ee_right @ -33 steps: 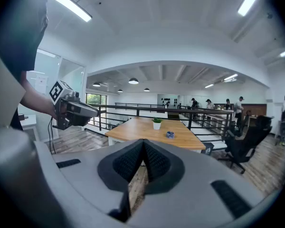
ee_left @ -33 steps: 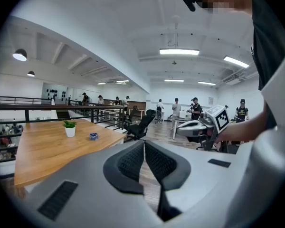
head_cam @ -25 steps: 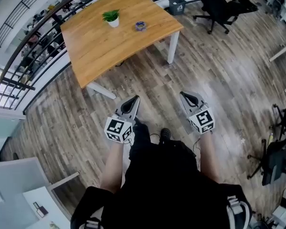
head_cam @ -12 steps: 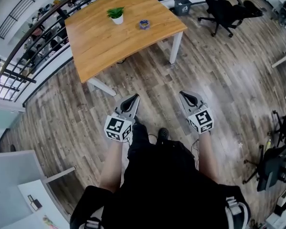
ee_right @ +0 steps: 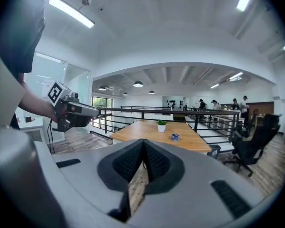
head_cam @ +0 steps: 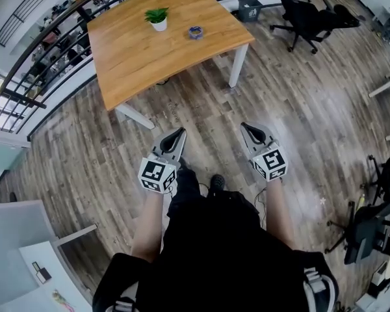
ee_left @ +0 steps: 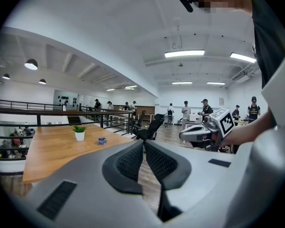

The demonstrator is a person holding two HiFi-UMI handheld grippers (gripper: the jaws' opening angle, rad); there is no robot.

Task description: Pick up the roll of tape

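Open-plan office with a grey-brown plank floor [head_cam: 299, 109] throughout. Up ahead, a pale wooden table [head_cam: 149, 64] on white legs, flanked along its left and far sides by a dark metal railing [head_cam: 39, 64]. On the tabletop, towards the far edge: a small green potted plant [head_cam: 156, 18] in a white pot and, near it on the right but not touching, the blue roll of tape [head_cam: 195, 32], lying flat. Beyond the table's right corner, a dark bin [head_cam: 249, 8] and a black office chair [head_cam: 309, 15] on castors. Overhead in the gripper views, a white ceiling [ee_left: 133, 32] with strip lights [ee_left: 184, 53]; far back in the room, several people [ee_left: 204, 109] standing.

Left gripper [head_cam: 179, 134] held low in front of the body, close to level, aimed towards the table and well short of it. Textured black pads [ee_left: 128, 161] pressed together at the tips, with nothing pinched between them. Right gripper [head_cam: 247, 127] alongside, about level with the left and apart from it, likewise aimed at the table. Closed tight as well, with only a sliver of floor showing through the narrow wedge below the meeting tips. Both empty and clear of every surface. Roll of tape well apart from both, resting untouched on the table.
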